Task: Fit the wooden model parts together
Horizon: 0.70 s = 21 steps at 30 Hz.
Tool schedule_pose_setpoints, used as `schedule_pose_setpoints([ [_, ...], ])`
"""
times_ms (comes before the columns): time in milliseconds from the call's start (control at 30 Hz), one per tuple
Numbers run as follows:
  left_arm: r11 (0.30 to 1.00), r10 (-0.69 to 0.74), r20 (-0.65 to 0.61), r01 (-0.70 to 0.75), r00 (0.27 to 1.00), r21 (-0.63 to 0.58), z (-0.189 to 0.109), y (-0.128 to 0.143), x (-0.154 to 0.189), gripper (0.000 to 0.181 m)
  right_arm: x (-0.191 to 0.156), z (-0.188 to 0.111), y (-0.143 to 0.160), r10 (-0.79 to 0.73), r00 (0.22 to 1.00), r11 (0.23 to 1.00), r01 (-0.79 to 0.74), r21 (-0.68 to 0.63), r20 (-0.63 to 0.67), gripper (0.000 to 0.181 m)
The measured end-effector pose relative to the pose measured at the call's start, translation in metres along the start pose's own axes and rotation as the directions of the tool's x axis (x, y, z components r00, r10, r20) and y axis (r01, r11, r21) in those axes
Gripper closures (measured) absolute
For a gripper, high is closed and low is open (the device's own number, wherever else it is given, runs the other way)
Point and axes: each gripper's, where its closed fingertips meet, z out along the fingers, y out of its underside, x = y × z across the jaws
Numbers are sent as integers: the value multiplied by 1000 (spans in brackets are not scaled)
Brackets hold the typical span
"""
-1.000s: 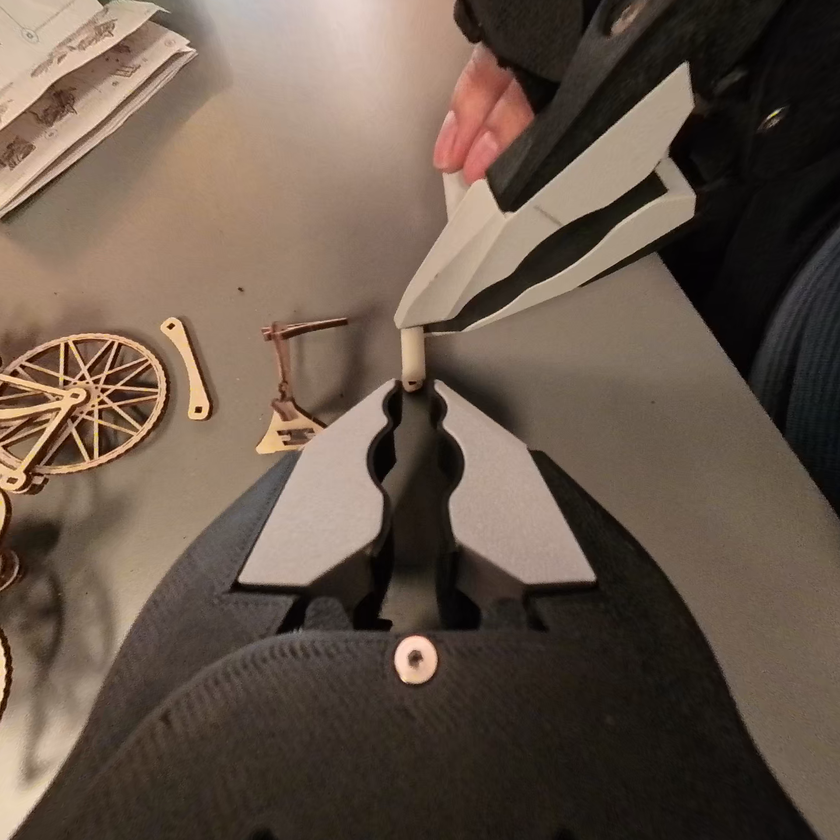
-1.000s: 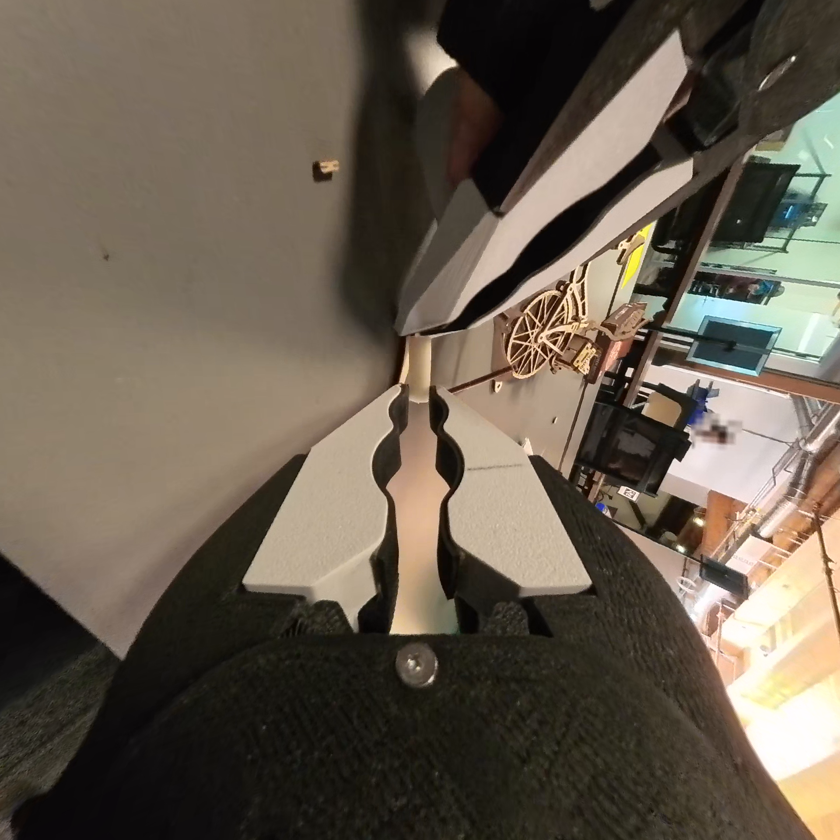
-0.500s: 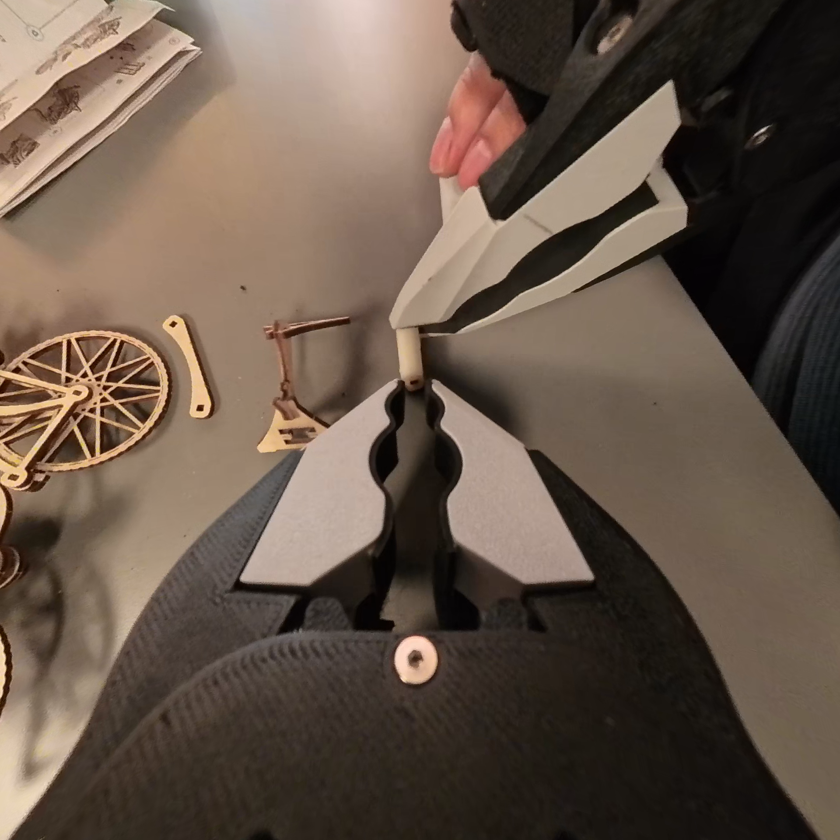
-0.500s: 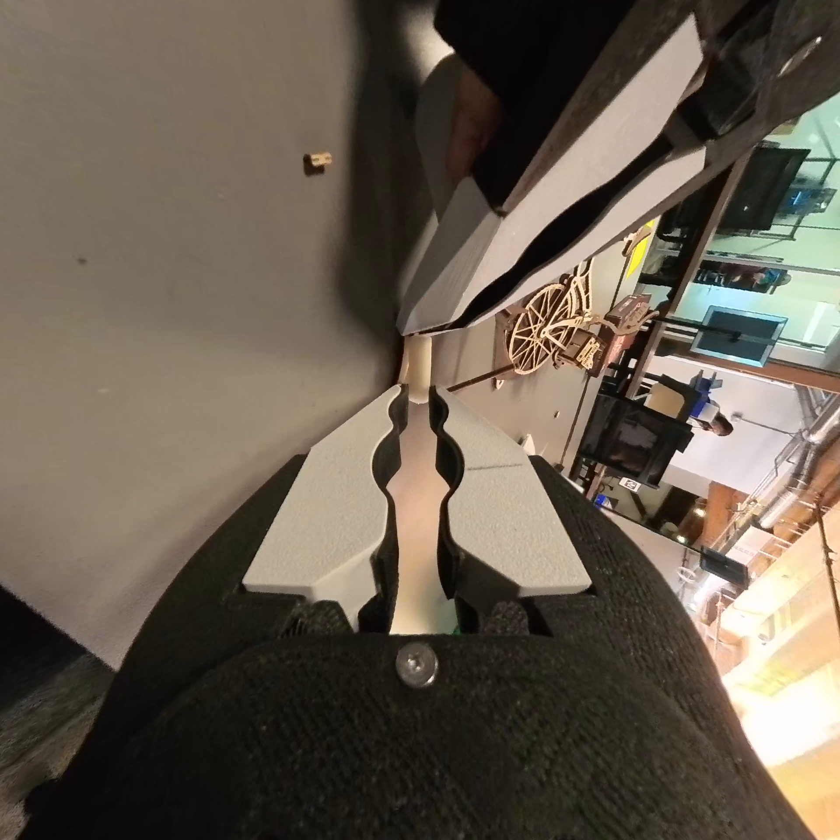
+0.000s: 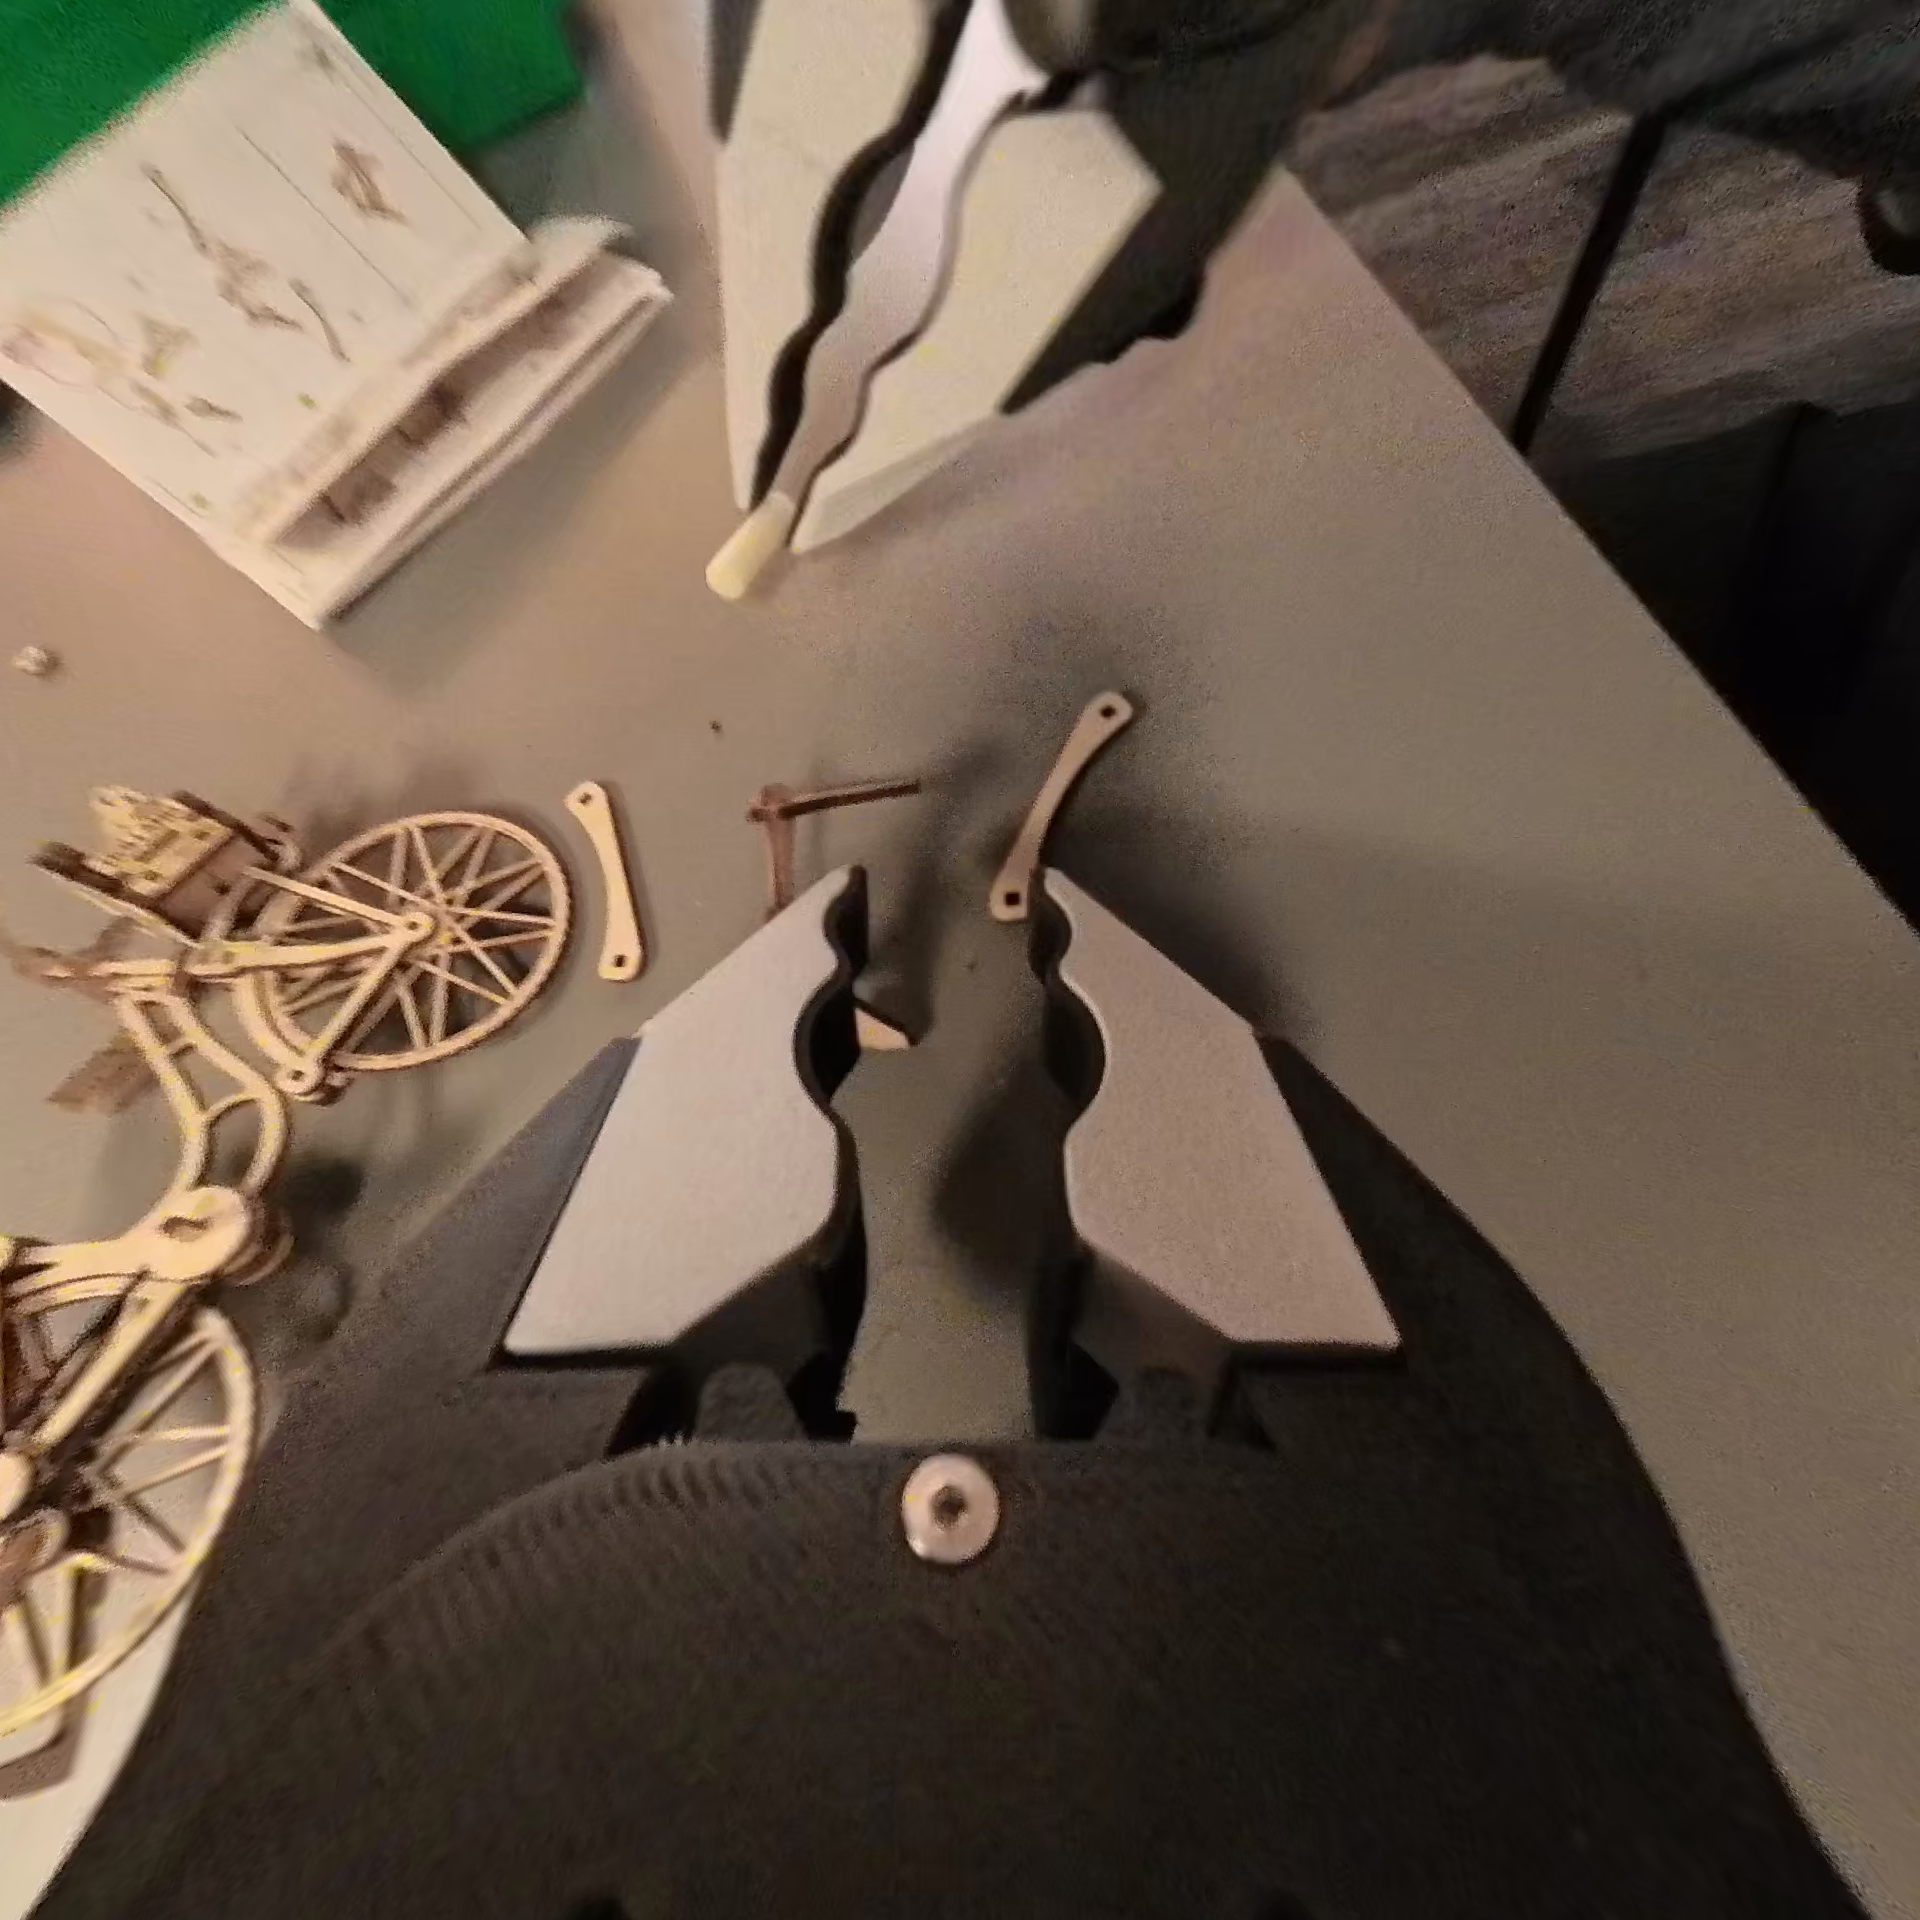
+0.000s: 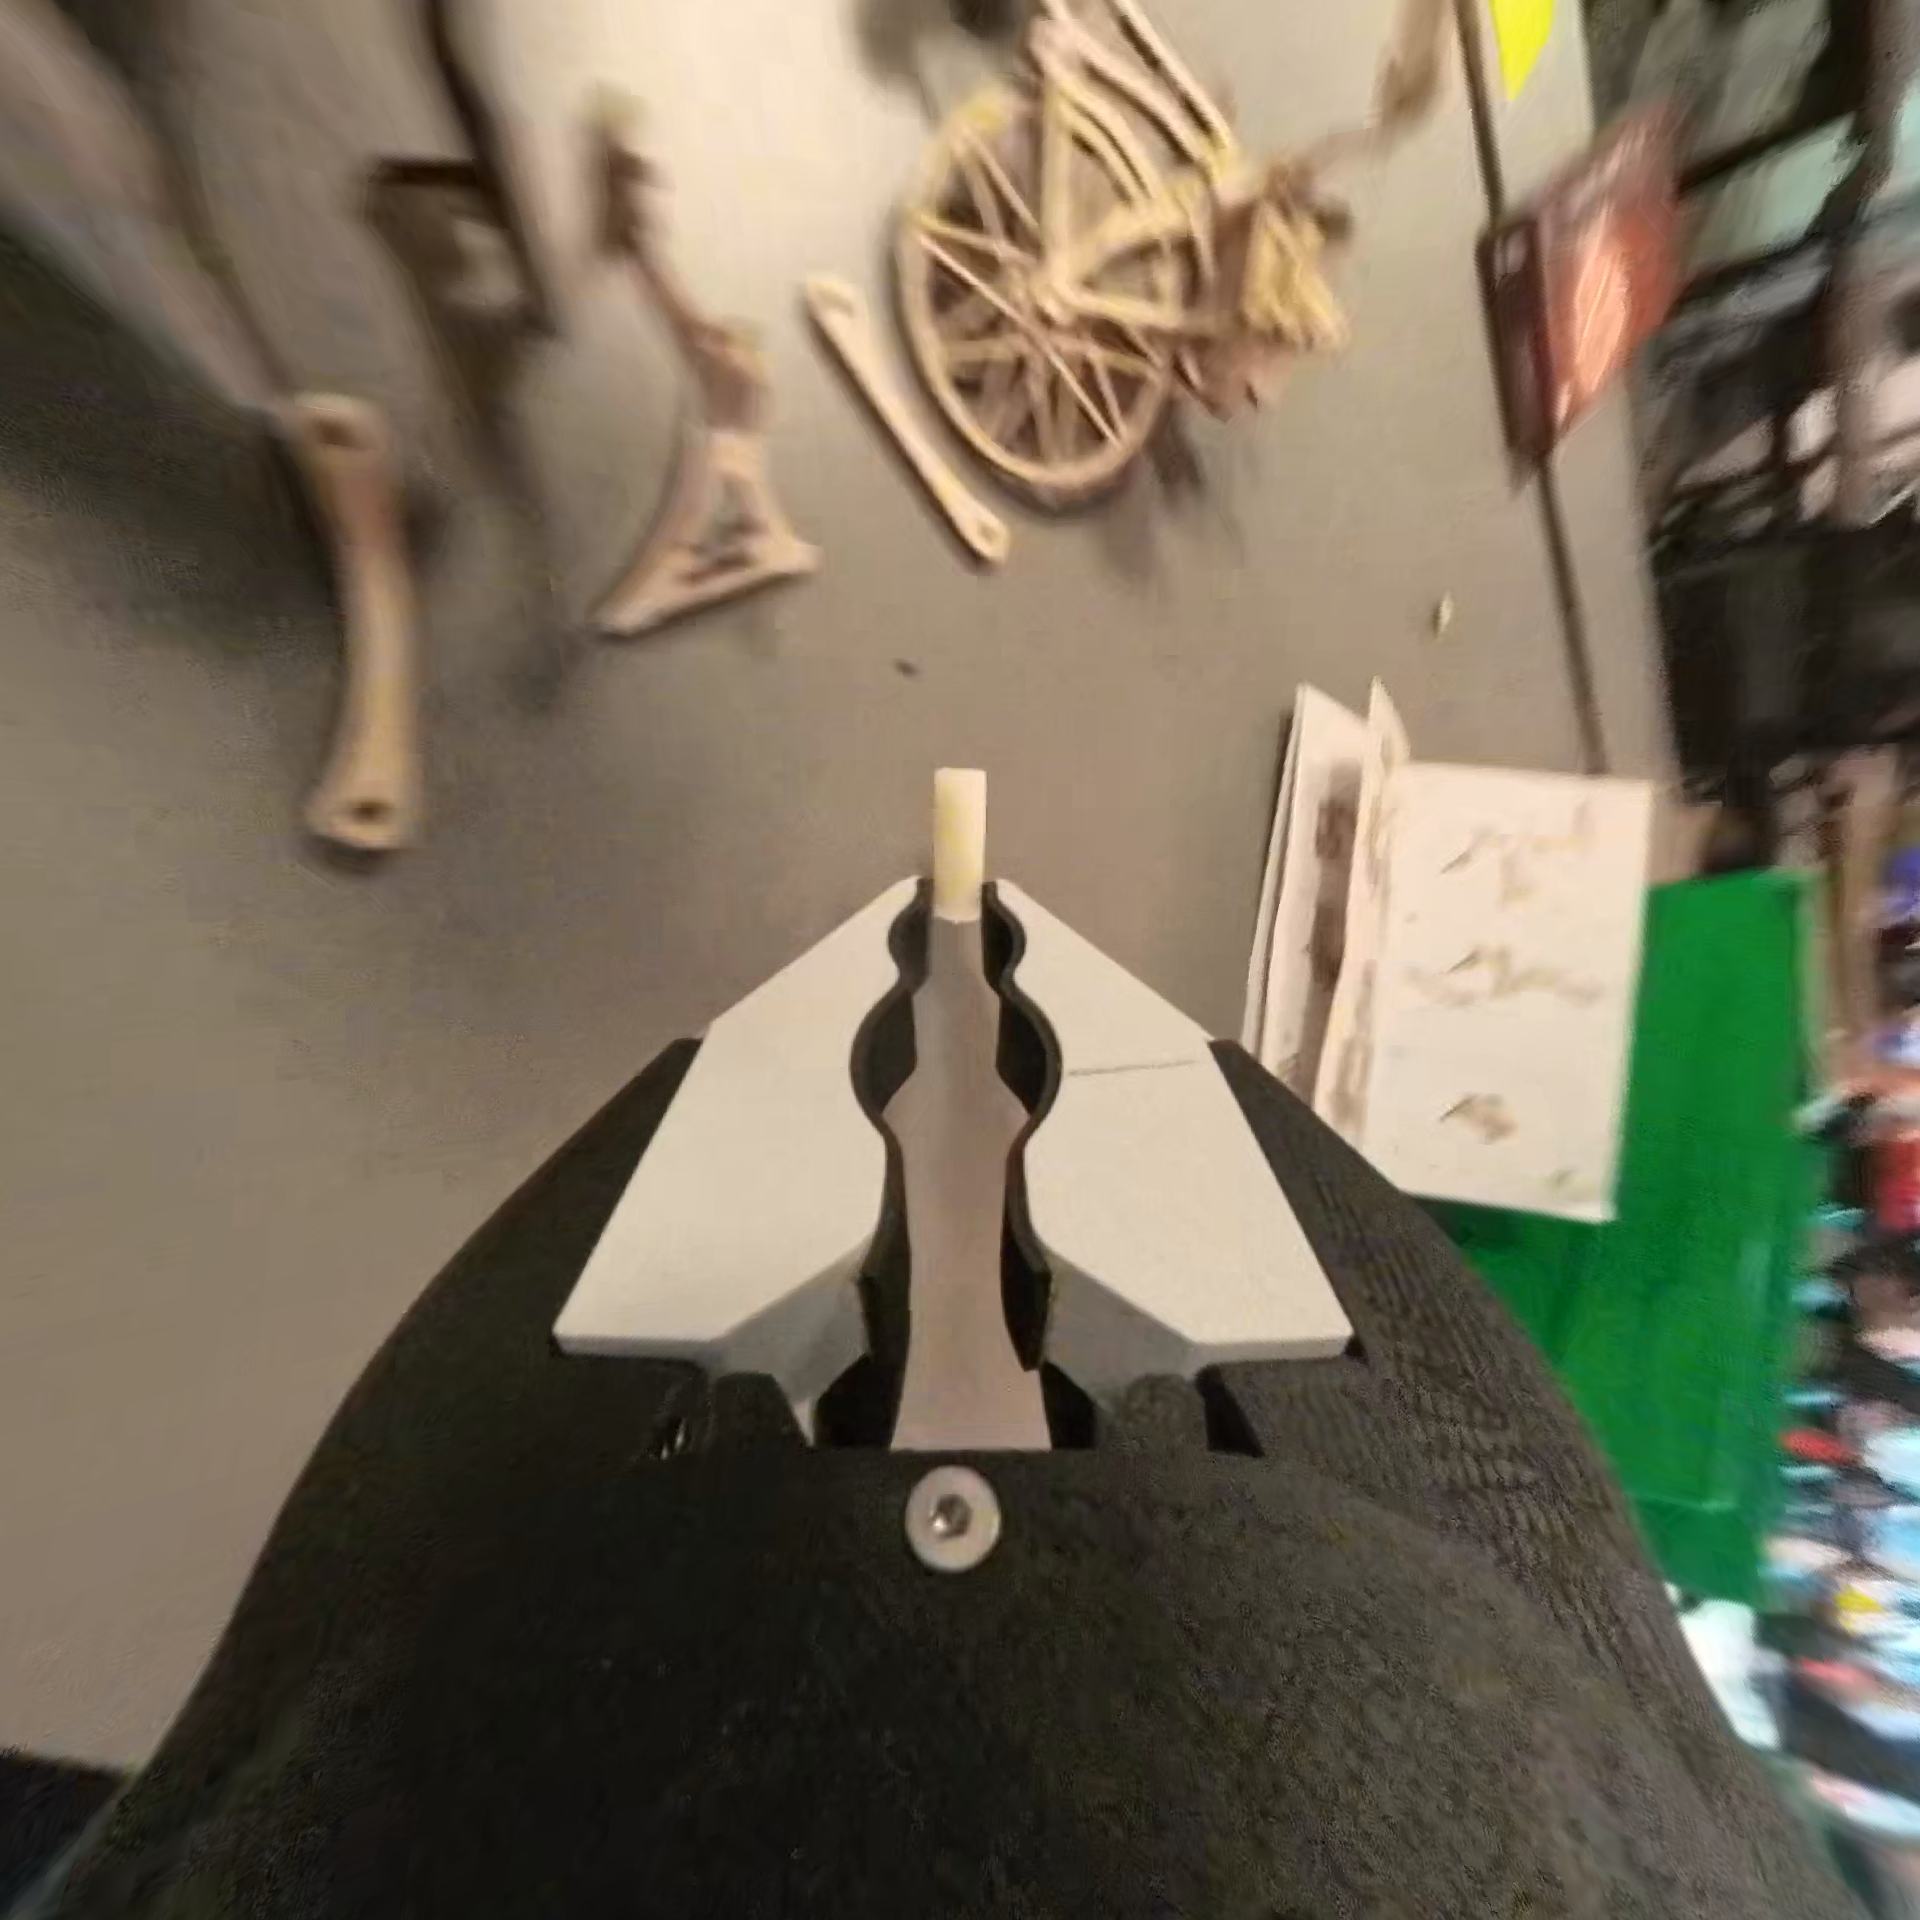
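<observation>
My left gripper (image 5: 951,899) is open and empty, low over the grey table (image 5: 1351,831). A thin curved wooden strip (image 5: 1060,805) lies just past its right fingertip. A brown fork-and-handlebar part (image 5: 790,831) lies at its left fingertip, and a second curved strip (image 5: 608,883) lies further left. The wooden bicycle model (image 5: 312,966) lies at the left. My right gripper (image 6: 956,899) is shut on a short cream peg (image 6: 956,842) that sticks out past its tips. It also shows in the left wrist view (image 5: 790,499), further back, with the peg (image 5: 748,556).
A folded instruction booklet (image 5: 312,312) lies at the back left on a green sheet (image 5: 499,62). The table's right edge (image 5: 1621,582) runs diagonally close by. In the blurred right wrist view the bicycle (image 6: 1091,291), fork part (image 6: 707,520), strips and booklet (image 6: 1455,987) lie ahead. The bicycle (image 6: 1091,291) is about equally far from each gripper, around 12 cm. Look for it in the left wrist view (image 5: 371,922) too.
My left gripper has opened, let go of the peg and drawn back. My right gripper has swung away towards the booklet with the peg. A curved strip now lies by my left gripper's right fingertip.
</observation>
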Motion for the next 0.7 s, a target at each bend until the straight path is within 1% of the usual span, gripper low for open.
schedule_pose_setpoints([
  [67, 998, 49, 69, -52, 996, 43, -3, -6, -7, 151, 20, 12, 5, 155, 986, 987, -157, 45, 56, 171],
  [133, 992, 88, 134, -100, 987, 81, -8, -11, -13, 151, 36, 23, 4, 269, 956, 955, -280, 97, 114, 168],
  [233, 980, 90, 202, -123, 975, 154, -17, -20, -23, 148, 35, 36, 5, 375, 887, 908, -410, 86, 269, 155],
  [267, 976, 75, 217, -116, 973, 186, -21, -24, -26, 148, 32, 37, 5, 392, 866, 897, -435, 81, 310, 149],
  [300, 970, 55, 233, -107, 971, 220, -26, -27, -30, 148, 32, 37, 5, 399, 857, 890, -447, 87, 326, 145],
  [400, 942, -17, 270, -76, 963, 328, -41, -35, -45, 147, 35, 27, 2, 383, 876, 882, -441, 165, 293, 140],
  [467, 919, -71, 280, -46, 957, 391, -50, -37, -54, 147, 30, 17, -4, 377, 875, 864, -450, 226, 304, 140],
  [500, 907, -103, 283, -26, 953, 420, -54, -38, -60, 147, 24, 12, -12, 363, 871, 849, -456, 267, 332, 140],
  [567, 888, -169, 265, 30, 949, 459, -58, -36, -68, 148, 7, 1, -34, 281, 864, 819, -443, 366, 417, 142],
  [633, 866, -229, 237, 86, 944, 492, -61, -35, -74, 148, 0, 2, -48, 198, 883, 820, -387, 422, 425, 145],
  [700, 842, -267, 216, 118, 939, 527, -67, -35, -79, 149, -2, 11, -57, 120, 896, 824, -329, 460, 427, 147],
])
